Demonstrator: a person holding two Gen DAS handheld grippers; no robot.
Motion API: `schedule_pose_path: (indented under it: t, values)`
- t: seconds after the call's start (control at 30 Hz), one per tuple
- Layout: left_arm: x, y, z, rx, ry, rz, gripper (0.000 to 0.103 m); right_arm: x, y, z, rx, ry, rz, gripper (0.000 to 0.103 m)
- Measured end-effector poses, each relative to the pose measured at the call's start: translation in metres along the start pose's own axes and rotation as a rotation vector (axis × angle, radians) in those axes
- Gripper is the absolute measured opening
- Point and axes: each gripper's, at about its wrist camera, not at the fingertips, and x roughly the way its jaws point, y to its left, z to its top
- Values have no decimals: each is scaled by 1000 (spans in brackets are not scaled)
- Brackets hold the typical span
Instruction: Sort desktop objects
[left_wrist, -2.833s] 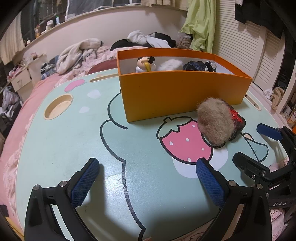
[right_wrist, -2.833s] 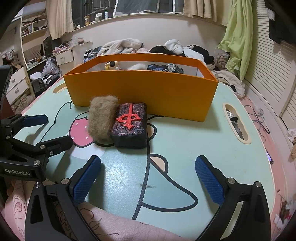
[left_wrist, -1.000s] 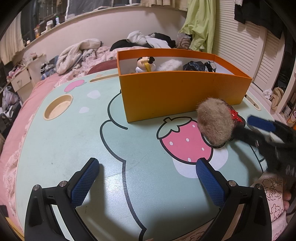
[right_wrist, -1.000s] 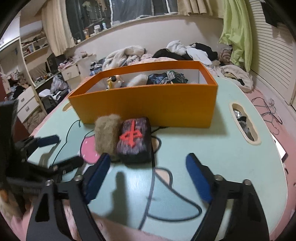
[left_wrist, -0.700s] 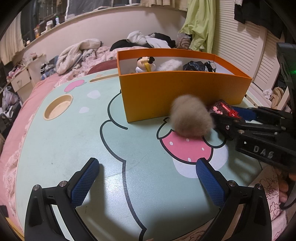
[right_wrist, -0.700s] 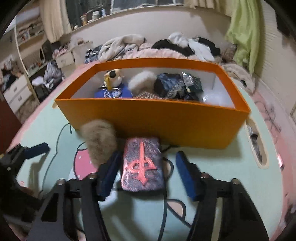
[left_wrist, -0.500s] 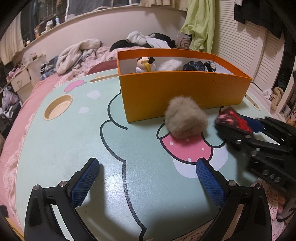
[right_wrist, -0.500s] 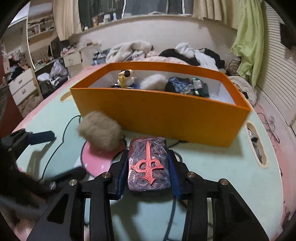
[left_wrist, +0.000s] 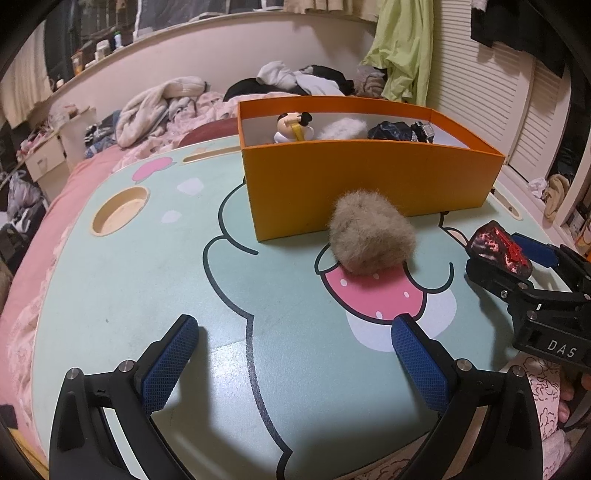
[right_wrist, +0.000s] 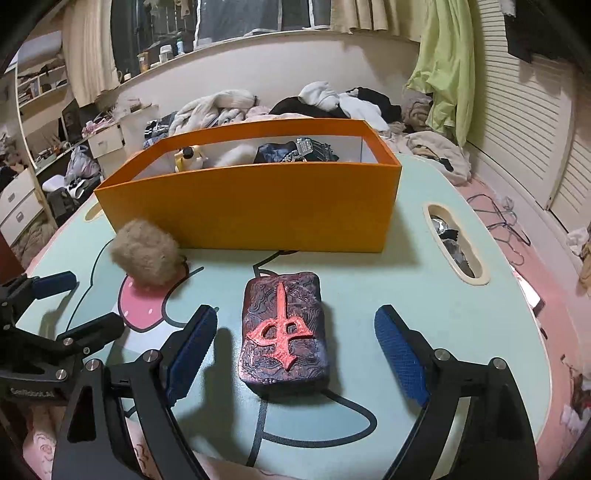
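Right hand-held gripper wide, straddling block. Looks stiff, heavy-ish, bumpy; pinch long sides. Puff at 10 o'clock, soft. Left hand-held gripper wide, empty.

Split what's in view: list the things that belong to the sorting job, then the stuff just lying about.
Job:
orange box
dark block, between the open right gripper fingers
fur ball
left gripper, open

Lying about:
clothes pile
green cloth
drawers

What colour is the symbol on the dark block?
Red, raised on the block; clearest in the right wrist view.
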Motion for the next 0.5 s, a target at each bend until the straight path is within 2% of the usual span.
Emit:
schedule_pose_path:
  t: [0.27,0.33,0.4,0.5]
  values:
    - [-2,-2,2,13,-1,17,103,-1,-1,0,10,-7,14,88]
    - [-8,-6,6,33,-23,15,103,-2,-3,0,22,-14,28,88]
    - [-15,-12,14,51,-53,-32,103,-4,-9,0,53,-31,73,88]
    - [-16,-26,33,78,-75,-60,103,-6,-22,0,114,-60,150,88]
